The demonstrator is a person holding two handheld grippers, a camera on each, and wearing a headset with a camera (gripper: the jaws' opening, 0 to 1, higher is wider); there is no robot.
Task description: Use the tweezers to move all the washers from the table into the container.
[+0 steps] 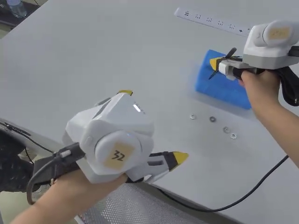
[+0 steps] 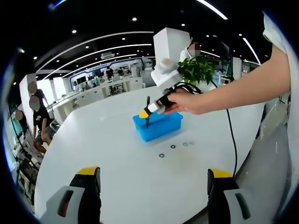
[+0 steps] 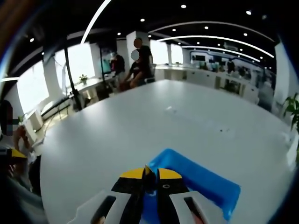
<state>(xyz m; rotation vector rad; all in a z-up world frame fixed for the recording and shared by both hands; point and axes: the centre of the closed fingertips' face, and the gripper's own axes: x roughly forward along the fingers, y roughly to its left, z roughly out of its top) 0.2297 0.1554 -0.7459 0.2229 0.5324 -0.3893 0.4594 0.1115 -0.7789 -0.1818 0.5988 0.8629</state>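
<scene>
- Four small silver metal ring washers (image 1: 212, 119) lie in a loose row on the bare grey table (image 1: 93, 56). They sit just beside the blue rectangular plastic container (image 1: 219, 86), between it and the table's near edge.
- We cannot tell whether any washer is already inside the container, or whether one is caught in the tips.
- The thin black tweezers (image 2: 147, 112) stand roughly upright, long axis tip-down, with the tip over or just inside the container.
- The right gripper (image 1: 217, 65) has its jaws pressed together on the tweezers, pinching them partway along their length above the container.
- From that tip the washers lie lower and toward the near edge, close by. We judge the next pick needs a short swing out over the container's near wall and down to the row.
- The left gripper (image 2: 153, 172) has its jaws spread wide and empty. It hangs over the table by the near edge, well apart from the washers, so the right one is clearly nearer.
</scene>
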